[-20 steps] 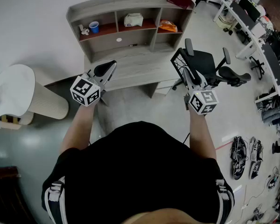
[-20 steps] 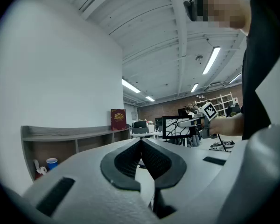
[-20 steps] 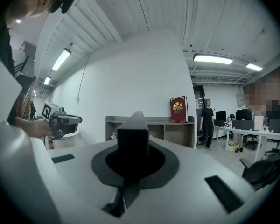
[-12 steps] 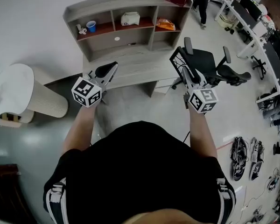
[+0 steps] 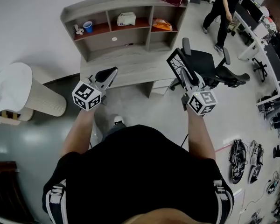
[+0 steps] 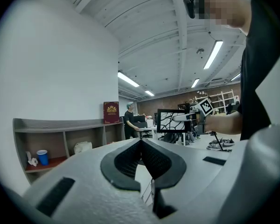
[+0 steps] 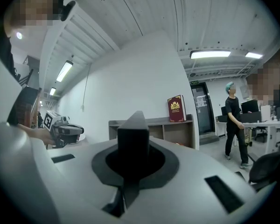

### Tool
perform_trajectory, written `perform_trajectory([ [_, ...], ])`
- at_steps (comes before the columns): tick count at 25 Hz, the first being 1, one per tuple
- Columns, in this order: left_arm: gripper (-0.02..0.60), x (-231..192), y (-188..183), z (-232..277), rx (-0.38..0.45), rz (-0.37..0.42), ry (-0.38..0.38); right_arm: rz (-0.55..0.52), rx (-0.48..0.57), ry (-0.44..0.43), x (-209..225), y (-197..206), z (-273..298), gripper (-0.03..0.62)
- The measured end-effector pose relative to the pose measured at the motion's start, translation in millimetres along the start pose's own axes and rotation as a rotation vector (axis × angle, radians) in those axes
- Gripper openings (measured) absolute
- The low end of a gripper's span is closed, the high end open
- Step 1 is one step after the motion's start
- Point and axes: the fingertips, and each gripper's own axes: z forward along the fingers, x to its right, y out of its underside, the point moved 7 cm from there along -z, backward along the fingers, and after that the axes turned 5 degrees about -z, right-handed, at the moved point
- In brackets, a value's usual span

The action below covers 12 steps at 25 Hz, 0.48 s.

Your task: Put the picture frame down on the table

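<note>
head view: the right gripper [image 5: 183, 73] has its fingers clenched on a thin, black-rimmed rectangular picture frame [image 5: 176, 62] whose white sheet carries black branching lines. the right gripper view bears this out: a dark flat edge stands clamped between the two fingers, seen end-on. the left gripper [image 5: 111, 73] is empty, its fingers pressed together on nothing.

the picture frame is in the air and rests on nothing. it hangs by the front right corner of the pale grey wooden tabletop [image 5: 130, 66], which is bare along its front edge and carries a shelf unit along its back edge. a black office chair [image 5: 207, 62] stands past that corner.

by its look the picture frame is light and stiff. its smooth rim could pivot or slip in so small a pinch. if the face is glazed it would be fragile, so it wants a gentle set-down. the best hold is on the rim itself, at the middle of a short side, with the fingers off the picture face.

it stands on edge, its face upright and turned toward the left gripper, as the left gripper view shows. its long axis lies about level, running from the fingers forward toward the tabletop. laying it flat would probably call for a roll of the wrist.
</note>
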Motion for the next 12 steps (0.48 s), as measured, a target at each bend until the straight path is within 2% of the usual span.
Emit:
perform_trajectory([
  [12,0.018,8,8,41,-0.041,0.023,0.078,0.018,-0.018,0.04,11,14,-5,0.016],
])
